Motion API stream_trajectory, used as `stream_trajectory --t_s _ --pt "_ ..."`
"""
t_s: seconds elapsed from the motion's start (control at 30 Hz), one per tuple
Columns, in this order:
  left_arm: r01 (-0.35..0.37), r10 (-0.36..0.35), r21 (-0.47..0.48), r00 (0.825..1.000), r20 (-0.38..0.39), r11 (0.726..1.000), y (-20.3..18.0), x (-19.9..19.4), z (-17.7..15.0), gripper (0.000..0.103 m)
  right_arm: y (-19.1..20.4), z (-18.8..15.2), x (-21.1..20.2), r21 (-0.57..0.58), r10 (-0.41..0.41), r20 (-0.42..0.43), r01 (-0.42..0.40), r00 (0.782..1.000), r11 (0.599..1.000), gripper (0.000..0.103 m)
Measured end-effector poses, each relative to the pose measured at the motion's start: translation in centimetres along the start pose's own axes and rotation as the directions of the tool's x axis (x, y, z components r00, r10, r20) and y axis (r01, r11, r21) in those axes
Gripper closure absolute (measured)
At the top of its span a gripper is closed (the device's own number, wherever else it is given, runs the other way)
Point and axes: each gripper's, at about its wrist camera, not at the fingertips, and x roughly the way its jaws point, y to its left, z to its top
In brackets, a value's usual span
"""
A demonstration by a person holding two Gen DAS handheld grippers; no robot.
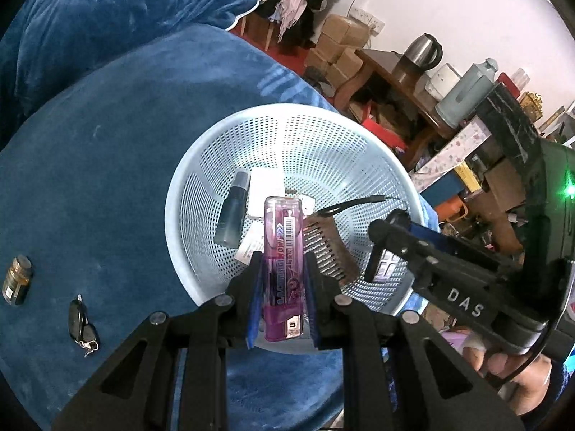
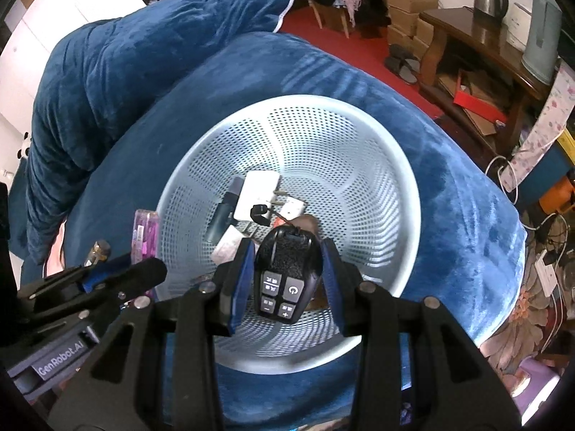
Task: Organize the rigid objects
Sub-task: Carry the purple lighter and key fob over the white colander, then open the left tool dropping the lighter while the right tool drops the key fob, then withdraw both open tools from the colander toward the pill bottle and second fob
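Observation:
My left gripper (image 1: pixel 282 262) is shut on a purple lighter (image 1: pixel 282 251), held over the near side of a pale blue perforated basket (image 1: pixel 377 165). My right gripper (image 2: pixel 287 251) is shut on a black remote fob (image 2: pixel 285 273) with several buttons, above the same basket (image 2: pixel 359 179). In the left wrist view the right gripper (image 1: pixel 386 237) shows at the right over the basket rim. Inside the basket lie a dark small bottle (image 1: pixel 231 208), a white plug adapter (image 1: pixel 264 190), a brown comb (image 1: pixel 329 251) and a black cable. On the blue blanket a car key (image 1: pixel 82 323) and a small amber bottle (image 1: pixel 16 280) lie to the left.
The basket rests on a blue velvet blanket (image 1: pixel 107 143) over a bed. A wooden table (image 1: pixel 395 72) with a kettle (image 1: pixel 422 50), a thermos and cardboard boxes stands beyond. A hand (image 1: pixel 510 370) holds the right gripper's handle at lower right.

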Motion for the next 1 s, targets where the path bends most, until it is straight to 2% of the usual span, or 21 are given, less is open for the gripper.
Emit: stream_trajectory --t_s 0.07,0.1,0.13,0.17,0.2,0.23,0.3,0.37,0.43,0.47,0.67,1.0 --pt "-0.011 0.011 0.003 1.0 -0.002 1.0 0.0 0.0 -0.2 0.083 -0.1 -0.1 -0.1 0.0 -0.014 0.005 0.014 1.0 1.0 0.063" --pt "-0.017 0.017 0.002 1.0 0.0 1.0 0.1 0.0 -0.1 0.075 -0.2 0.0 -0.2 0.002 -0.023 0.013 0.023 1.0 1.0 0.063" --pt "-0.032 0.032 0.0 1.0 0.001 1.0 0.1 -0.1 -0.2 0.064 -0.2 0.0 -0.3 0.002 -0.03 0.015 0.03 0.999 1.0 0.063" --pt "-0.043 0.043 -0.006 0.999 0.006 0.999 0.2 -0.2 -0.2 0.034 -0.1 0.1 -0.4 0.003 -0.032 0.016 0.032 0.999 0.999 0.063" --pt "-0.048 0.048 -0.012 0.999 0.013 0.999 0.3 -0.4 -0.2 0.009 -0.2 0.1 -0.5 0.004 -0.036 0.017 0.036 0.999 0.999 0.061" --pt "-0.049 0.049 -0.021 0.998 0.027 0.999 0.5 -0.7 -0.3 0.004 -0.2 0.1 -0.6 0.007 -0.042 0.02 0.042 0.999 0.999 0.054" --pt "-0.037 0.04 -0.041 0.998 0.057 0.998 1.0 -1.4 -0.4 0.003 -0.2 0.1 -1.0 0.014 -0.046 0.035 0.045 0.998 0.999 0.045" --pt "-0.046 0.049 -0.048 0.997 0.066 0.998 1.4 -2.0 -0.5 0.003 -0.2 0.1 -1.2 0.019 -0.047 0.047 0.047 0.998 0.999 0.02" --pt "-0.062 0.066 -0.045 0.995 0.077 0.997 1.7 -2.4 -0.6 0.002 -0.1 0.1 -1.5 0.023 -0.041 0.058 0.04 0.997 0.999 0.004" --pt "-0.071 0.075 -0.045 0.994 0.081 0.996 1.9 -2.6 -0.6 0.002 0.0 0.1 -1.6 0.023 -0.04 0.062 0.039 0.997 0.999 0.0" --pt "-0.081 0.088 -0.064 0.991 0.102 0.995 2.9 -4.1 -1.1 0.001 1.4 0.0 -1.9 -0.008 -0.065 0.08 0.066 0.995 0.998 0.0" --pt "-0.087 0.097 -0.096 0.989 0.114 0.992 5.0 -5.3 -1.9 0.001 3.9 -0.4 -1.9 -0.056 -0.059 0.081 0.064 0.995 0.996 0.0"
